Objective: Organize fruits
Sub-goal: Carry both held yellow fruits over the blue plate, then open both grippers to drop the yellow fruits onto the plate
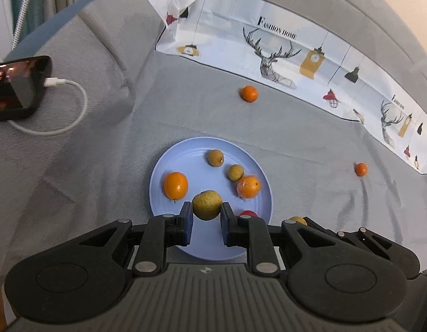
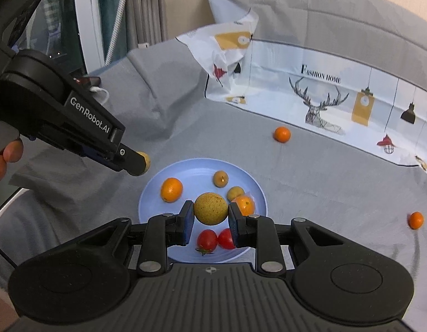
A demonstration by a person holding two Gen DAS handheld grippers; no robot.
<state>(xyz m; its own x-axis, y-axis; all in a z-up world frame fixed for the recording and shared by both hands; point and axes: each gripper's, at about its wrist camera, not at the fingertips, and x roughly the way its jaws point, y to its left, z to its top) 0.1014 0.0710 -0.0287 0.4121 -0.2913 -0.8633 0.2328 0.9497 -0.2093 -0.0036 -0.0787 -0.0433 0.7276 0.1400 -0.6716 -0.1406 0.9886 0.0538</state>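
Note:
A light blue plate lies on a grey cloth. It holds an orange, a wrapped orange, two small brown fruits and two red tomatoes. My left gripper is shut on a yellow-green round fruit above the plate's near side. My right gripper is shut on a similar yellow-green fruit above the plate. Two small oranges lie loose on the cloth.
A phone with a white cable lies at the left. A printed white cloth with deer pictures runs along the back and right. The left gripper's body hangs over the plate's left side in the right wrist view.

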